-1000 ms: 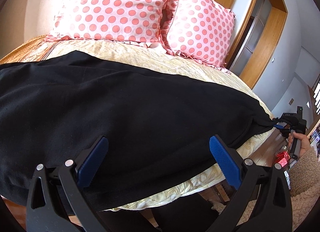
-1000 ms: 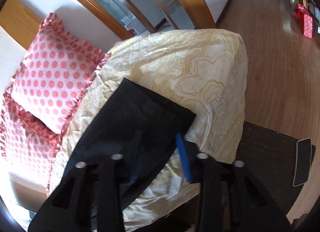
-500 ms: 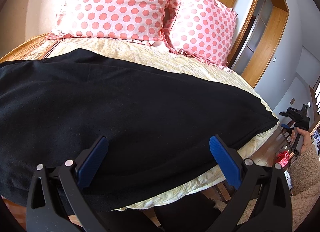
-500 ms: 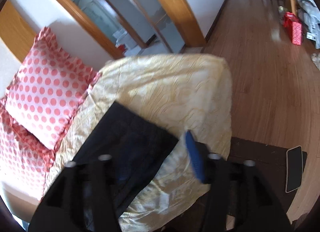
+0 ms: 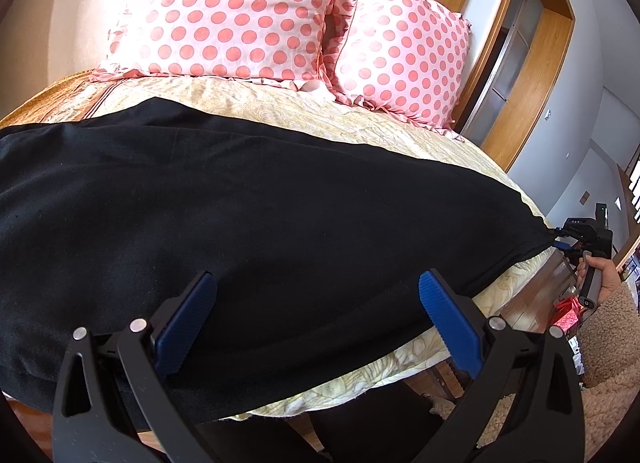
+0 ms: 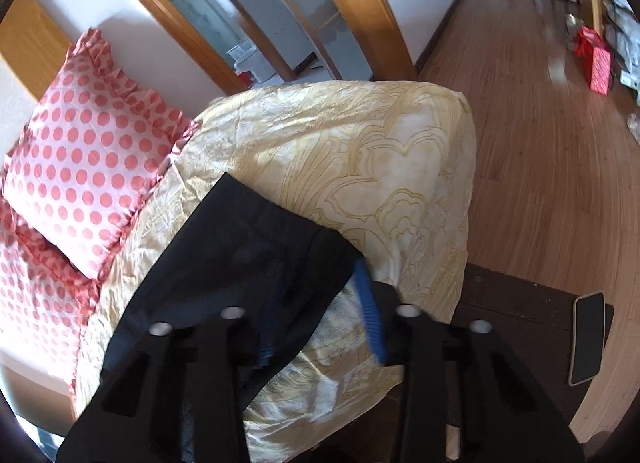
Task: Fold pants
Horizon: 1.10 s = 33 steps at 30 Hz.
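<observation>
Left wrist view: bed (image 5: 360,131) carries the pants (image 5: 260,223), spread flat for folding, below the pillows (image 5: 240,11). Your right gripper (image 6: 320,315) has just been closing, clamped on the hem corner at the bed's edge, floor beyond clear. Left gripper (image 5: 316,315) hovers, fingers apart, over the near edge.

Home bedroom — indicated by a bed (image 5: 360,131) with yellow bedspread, two pink polka-dot pillows (image 5: 240,11), wooden door frames (image 6: 360,3) and wood flooring (image 6: 540,143).
</observation>
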Each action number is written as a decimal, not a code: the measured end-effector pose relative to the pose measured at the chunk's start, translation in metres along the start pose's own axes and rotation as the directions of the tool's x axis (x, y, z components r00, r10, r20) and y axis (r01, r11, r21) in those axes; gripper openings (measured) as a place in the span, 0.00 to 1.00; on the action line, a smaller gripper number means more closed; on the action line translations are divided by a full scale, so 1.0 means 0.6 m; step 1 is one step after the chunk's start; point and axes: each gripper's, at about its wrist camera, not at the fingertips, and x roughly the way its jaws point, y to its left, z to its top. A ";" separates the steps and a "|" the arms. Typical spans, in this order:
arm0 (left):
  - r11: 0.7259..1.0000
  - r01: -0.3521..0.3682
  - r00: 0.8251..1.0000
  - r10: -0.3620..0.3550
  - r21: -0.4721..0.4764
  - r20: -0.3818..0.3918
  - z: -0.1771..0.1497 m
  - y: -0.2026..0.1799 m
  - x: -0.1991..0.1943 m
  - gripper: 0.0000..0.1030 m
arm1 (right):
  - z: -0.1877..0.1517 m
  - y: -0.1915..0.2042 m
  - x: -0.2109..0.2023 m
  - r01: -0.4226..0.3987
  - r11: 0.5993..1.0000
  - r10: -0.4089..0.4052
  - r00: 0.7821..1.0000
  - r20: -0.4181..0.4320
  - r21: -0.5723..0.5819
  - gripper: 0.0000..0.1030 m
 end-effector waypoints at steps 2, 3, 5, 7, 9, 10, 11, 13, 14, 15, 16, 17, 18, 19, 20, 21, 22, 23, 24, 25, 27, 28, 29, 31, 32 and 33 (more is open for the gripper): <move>1.000 0.001 1.000 -0.001 0.002 0.000 0.000 0.000 0.000 0.98 | -0.004 0.015 -0.001 0.024 0.998 -0.022 0.999 0.026 -0.066 0.14; 1.000 0.001 1.000 -0.001 0.002 0.000 0.000 0.000 -0.001 0.98 | -0.006 0.018 -0.005 0.009 0.998 -0.006 0.999 0.041 -0.066 0.12; 1.000 0.005 1.000 -0.005 0.000 0.000 -0.001 0.001 -0.002 0.98 | -0.001 0.023 -0.018 -0.053 0.997 0.057 0.996 0.065 -0.053 0.11; 1.000 0.006 1.000 -0.006 -0.007 0.003 -0.001 0.004 -0.005 0.98 | 0.004 0.035 -0.035 -0.136 0.989 0.140 0.987 0.082 -0.055 0.11; 1.000 0.006 1.000 -0.006 -0.018 0.009 -0.001 0.008 -0.006 0.98 | 0.007 0.059 -0.053 -0.230 0.970 0.236 0.968 0.082 -0.074 0.11; 1.000 0.008 1.000 -0.007 -0.026 0.012 -0.001 0.009 -0.007 0.98 | 0.007 0.076 -0.061 -0.285 0.955 0.291 0.954 0.074 -0.088 0.11; 0.999 0.012 1.000 -0.011 -0.034 0.015 0.000 0.012 -0.008 0.98 | 0.006 0.093 -0.069 -0.333 0.937 0.340 0.938 0.065 -0.105 0.11; 0.999 0.014 1.000 -0.013 -0.043 0.017 -0.001 0.012 -0.009 0.98 | -0.002 0.152 -0.085 -0.445 0.881 0.454 0.890 0.026 -0.163 0.11; 0.999 0.012 1.000 -0.011 -0.044 0.018 -0.001 0.011 -0.010 0.98 | -0.007 0.176 -0.091 -0.481 0.857 0.490 0.871 0.006 -0.186 0.11; 0.999 0.010 1.000 -0.009 -0.045 0.021 -0.001 0.011 -0.012 0.98 | -0.017 0.210 -0.098 -0.531 0.820 0.538 0.842 -0.029 -0.215 0.11; 0.999 0.008 1.000 -0.007 -0.045 0.024 -0.001 0.011 -0.014 0.98 | -0.029 0.246 -0.102 -0.582 0.777 0.584 0.809 -0.071 -0.242 0.11; 0.999 0.004 1.000 -0.003 -0.047 0.028 -0.001 0.011 -0.017 0.98 | -0.042 0.276 -0.104 -0.617 0.742 0.613 0.783 -0.109 -0.261 0.11; 0.999 0.001 1.000 0.001 -0.049 0.031 -0.002 0.012 -0.020 0.98 | -0.063 0.318 -0.107 -0.662 0.692 0.645 0.746 -0.166 -0.287 0.11; 0.999 -0.005 0.999 0.007 -0.052 0.036 -0.002 0.013 -0.023 0.98 | -0.082 0.347 -0.108 -0.695 0.653 0.663 0.717 -0.215 -0.302 0.11; 0.998 -0.011 0.999 0.013 -0.056 0.039 -0.003 0.014 -0.026 0.98 | -0.101 0.373 -0.108 -0.723 0.617 0.675 0.689 -0.265 -0.310 0.11; 0.998 -0.018 0.999 0.021 -0.061 0.044 -0.003 0.016 -0.030 0.98 | -0.132 0.409 -0.103 -0.760 0.568 0.681 0.649 -0.339 -0.315 0.11; 0.998 -0.025 0.998 0.029 -0.065 0.048 -0.003 0.018 -0.033 0.98 | -0.156 0.429 -0.099 -0.782 0.537 0.680 0.623 -0.387 -0.315 0.11; 0.997 -0.033 0.998 0.037 -0.069 0.053 -0.003 0.020 -0.037 0.98 | -0.192 0.458 -0.091 -0.809 0.497 0.666 0.588 -0.459 -0.313 0.11; 0.996 -0.042 0.997 0.047 -0.074 0.059 -0.004 0.023 -0.041 0.98 | -0.223 0.478 -0.083 -0.827 0.470 0.647 0.561 -0.517 -0.309 0.10; 0.996 -0.052 0.996 0.057 -0.079 0.063 -0.004 0.026 -0.045 0.98 | -0.255 0.496 -0.075 -0.838 0.452 0.622 0.542 -0.565 -0.307 0.10; 0.993 -0.069 0.994 0.076 -0.094 0.074 -0.004 0.034 -0.055 0.98 | -0.316 0.521 -0.055 -0.844 0.435 0.554 0.525 -0.647 -0.313 0.10; 0.992 -0.076 0.993 0.084 -0.101 0.079 -0.005 0.038 -0.059 0.98 | -0.343 0.528 -0.043 -0.844 0.437 0.518 0.519 -0.680 -0.311 0.11; 0.991 -0.083 0.992 0.092 -0.109 0.083 -0.004 0.042 -0.063 0.98 | -0.364 0.532 -0.032 -0.846 0.440 0.493 0.507 -0.707 -0.301 0.11; 0.987 -0.099 0.990 0.111 -0.125 0.092 -0.004 0.052 -0.073 0.98 | -0.387 0.539 -0.026 -0.856 0.439 0.479 0.480 -0.735 -0.274 0.11; 0.985 -0.107 0.988 0.120 -0.132 0.096 -0.004 0.057 -0.077 0.98 | -0.385 0.547 -0.025 -0.859 0.435 0.481 0.477 -0.736 -0.272 0.11; 0.983 -0.115 0.986 0.130 -0.140 0.100 -0.004 0.062 -0.081 0.98 | -0.386 0.553 -0.031 -0.864 0.421 0.491 0.473 -0.731 -0.276 0.11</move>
